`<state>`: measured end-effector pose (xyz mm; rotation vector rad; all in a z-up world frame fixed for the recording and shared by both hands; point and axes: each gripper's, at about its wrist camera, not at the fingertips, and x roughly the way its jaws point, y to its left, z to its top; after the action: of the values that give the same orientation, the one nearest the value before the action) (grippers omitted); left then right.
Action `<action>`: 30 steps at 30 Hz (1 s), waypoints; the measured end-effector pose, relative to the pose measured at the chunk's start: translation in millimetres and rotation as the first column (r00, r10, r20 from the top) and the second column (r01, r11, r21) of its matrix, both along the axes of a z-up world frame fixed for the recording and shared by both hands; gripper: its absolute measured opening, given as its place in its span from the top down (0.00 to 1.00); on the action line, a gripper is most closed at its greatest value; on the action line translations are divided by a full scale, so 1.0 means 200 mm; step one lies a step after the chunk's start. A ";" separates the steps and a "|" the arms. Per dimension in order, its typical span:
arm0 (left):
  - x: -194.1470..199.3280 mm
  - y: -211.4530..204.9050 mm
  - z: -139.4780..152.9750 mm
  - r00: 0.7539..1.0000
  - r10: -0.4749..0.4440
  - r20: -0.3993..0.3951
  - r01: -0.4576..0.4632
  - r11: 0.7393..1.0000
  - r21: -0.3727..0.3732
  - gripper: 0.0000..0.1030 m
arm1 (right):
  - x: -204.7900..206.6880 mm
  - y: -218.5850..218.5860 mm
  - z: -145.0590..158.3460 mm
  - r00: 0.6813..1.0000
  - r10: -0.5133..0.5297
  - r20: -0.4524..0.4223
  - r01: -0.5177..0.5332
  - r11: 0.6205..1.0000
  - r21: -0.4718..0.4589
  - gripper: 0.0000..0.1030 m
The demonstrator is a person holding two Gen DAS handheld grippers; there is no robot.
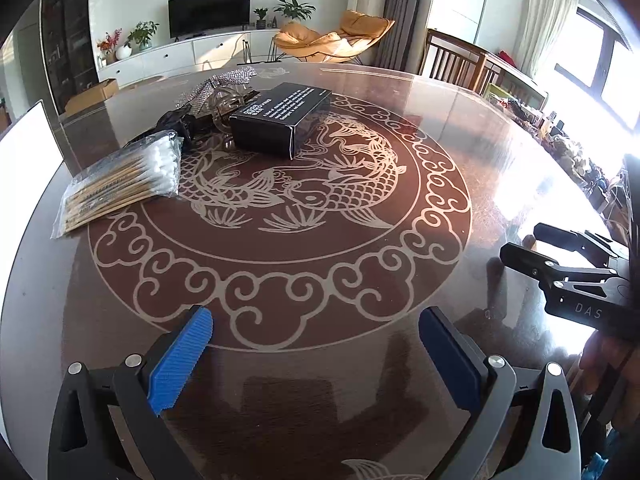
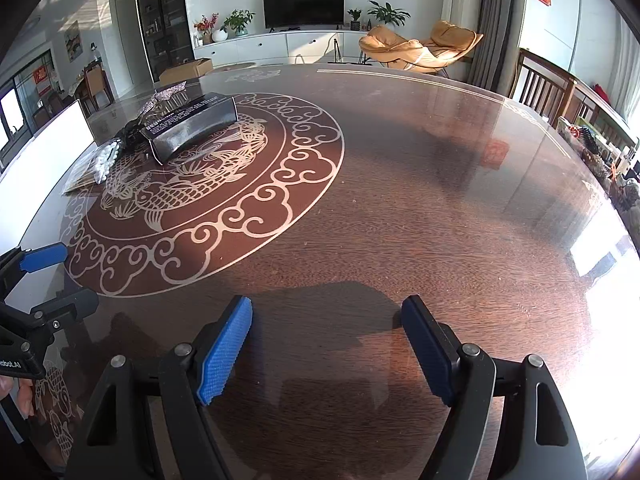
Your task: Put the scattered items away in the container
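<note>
A black printed box (image 1: 280, 118) lies on the round dark table (image 1: 400, 280) over its fish pattern. A clear bag of cotton swabs (image 1: 120, 184) lies to its left. Behind them sit a sparkly silver strap (image 1: 224, 80), a clear ring-like piece (image 1: 226, 104) and a black bundle (image 1: 176, 122). My left gripper (image 1: 316, 354) hovers open near the front edge, nothing between its blue pads. In the right wrist view, the box (image 2: 192, 124) and swabs (image 2: 106, 160) lie far left; my right gripper (image 2: 326, 350) stands open over bare table. The right gripper (image 1: 524, 244) also shows at the left wrist view's right edge.
A white panel (image 1: 28, 140) stands at the table's left edge. Wooden chairs (image 1: 456, 60) stand beyond the far right rim, with clutter on a sideboard (image 1: 576, 148) by bright windows. A hand (image 2: 20, 396) holds the left gripper (image 2: 60, 276) at the lower left of the right wrist view.
</note>
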<state>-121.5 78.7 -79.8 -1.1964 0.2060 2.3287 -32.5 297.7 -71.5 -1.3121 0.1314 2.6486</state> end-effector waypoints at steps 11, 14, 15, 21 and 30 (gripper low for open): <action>-0.01 -0.01 0.00 1.000 0.001 0.004 -0.001 1.000 0.023 0.00 | 0.00 0.00 0.00 1.000 0.000 0.000 0.000 1.000 0.000 0.24; -0.01 -0.02 0.00 1.000 0.001 0.005 -0.001 1.000 0.028 0.00 | 0.00 0.00 0.00 1.000 0.000 0.000 0.000 1.000 0.000 0.24; -0.01 -0.02 0.00 1.000 0.001 0.006 -0.001 1.000 0.030 0.00 | 0.00 0.00 0.00 1.000 0.000 0.000 0.000 1.000 0.000 0.24; -0.01 -0.02 0.00 1.000 0.001 0.006 -0.001 1.000 0.031 0.00 | 0.00 0.00 0.00 1.000 0.001 0.000 -0.001 1.000 -0.001 0.24; -0.01 -0.02 0.00 1.000 0.001 0.007 -0.001 0.999 0.036 0.00 | 0.00 0.00 0.00 1.000 0.001 0.001 -0.001 1.000 -0.001 0.24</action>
<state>-123.6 74.5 -80.5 -1.1869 0.1602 2.3187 -32.7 297.8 -71.3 -1.3132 0.1318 2.6490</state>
